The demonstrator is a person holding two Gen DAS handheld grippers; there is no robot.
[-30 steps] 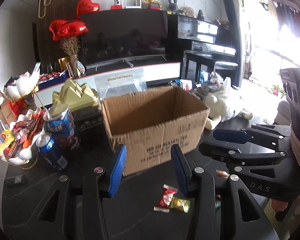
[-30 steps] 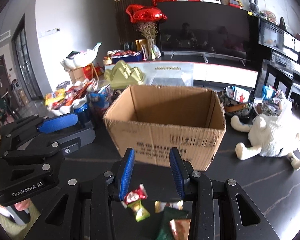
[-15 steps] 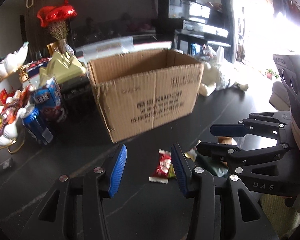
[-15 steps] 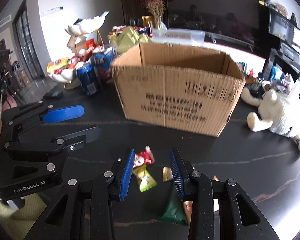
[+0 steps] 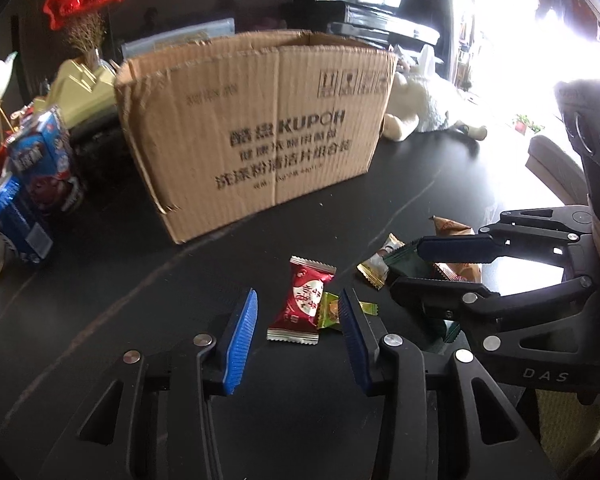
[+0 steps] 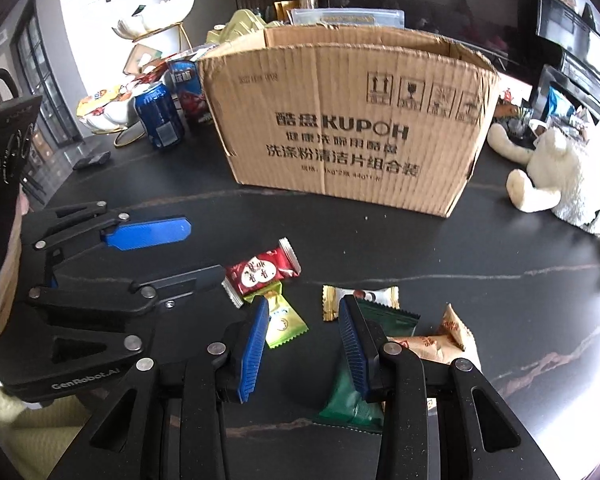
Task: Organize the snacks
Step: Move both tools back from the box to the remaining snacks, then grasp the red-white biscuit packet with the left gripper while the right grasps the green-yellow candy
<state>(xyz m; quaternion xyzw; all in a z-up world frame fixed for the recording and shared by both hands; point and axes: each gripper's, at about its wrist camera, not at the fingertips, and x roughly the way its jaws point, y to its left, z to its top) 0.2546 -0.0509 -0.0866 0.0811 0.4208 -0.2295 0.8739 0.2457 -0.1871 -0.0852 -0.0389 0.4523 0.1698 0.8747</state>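
Several wrapped snacks lie on the black table in front of an open cardboard box [image 5: 260,140] [image 6: 352,132]. My left gripper [image 5: 298,308] [image 6: 206,250] hangs low over a red candy [image 5: 306,280] [image 6: 260,272]. Its jaws are closing with the candy between them, and the pads do not touch it. My right gripper [image 6: 303,304] [image 5: 406,266] is open just right of it. A yellow-green candy [image 6: 286,322] lies by its left finger. A dark green packet [image 6: 392,320], a gold-white candy [image 6: 364,296] and an orange packet [image 6: 452,332] lie at its right finger.
Left of the box stand a blue can [image 6: 160,120], blue snack bags [image 5: 44,160] and a white dish of snacks [image 6: 108,108]. A white plush toy [image 6: 560,176] lies to the box's right. Bare table runs between the box and the candies.
Both grippers have come down toward the table and tipped further downward, so the box looms larger. The candies now lie between the fingers. The left jaws have narrowed a little.
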